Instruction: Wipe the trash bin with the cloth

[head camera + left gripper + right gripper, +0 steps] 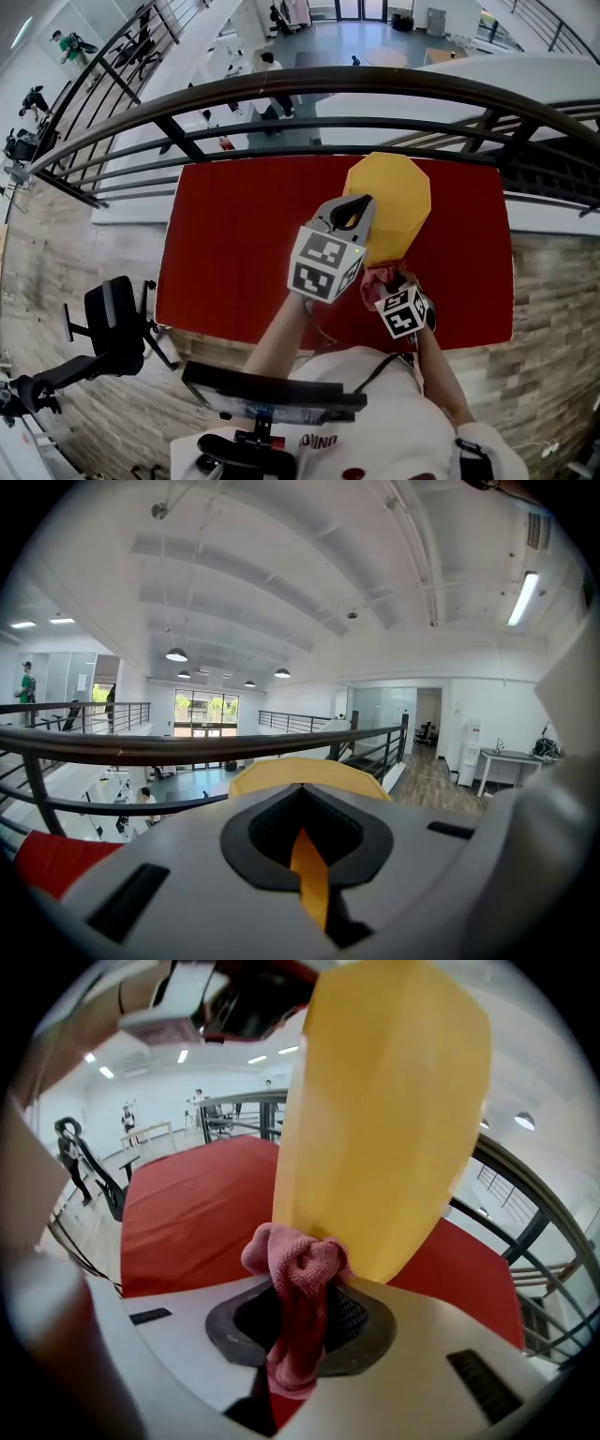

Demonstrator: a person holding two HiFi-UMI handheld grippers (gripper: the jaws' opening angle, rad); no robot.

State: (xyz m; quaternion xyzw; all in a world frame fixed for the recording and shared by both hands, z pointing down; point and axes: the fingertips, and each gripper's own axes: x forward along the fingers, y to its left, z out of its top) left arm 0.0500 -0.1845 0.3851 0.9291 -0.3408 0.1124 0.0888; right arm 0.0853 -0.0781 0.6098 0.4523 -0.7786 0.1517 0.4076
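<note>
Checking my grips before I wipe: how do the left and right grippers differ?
The left gripper clamps the trash bin by its thin yellow wall; the right gripper pinches a bunched pink cloth. In the head view the left sits higher at the bin's edge, the right lower, cloth against its side. Both are shut.

Yellow trash bin on red table; left gripper at its rim, right gripper holds pink cloth against it.

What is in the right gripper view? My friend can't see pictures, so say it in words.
The right claw pinches a bunched pink cloth and holds it against the lower side of a tall yellow trash bin. Behind them lies a red table, with a dark railing past it.
</note>
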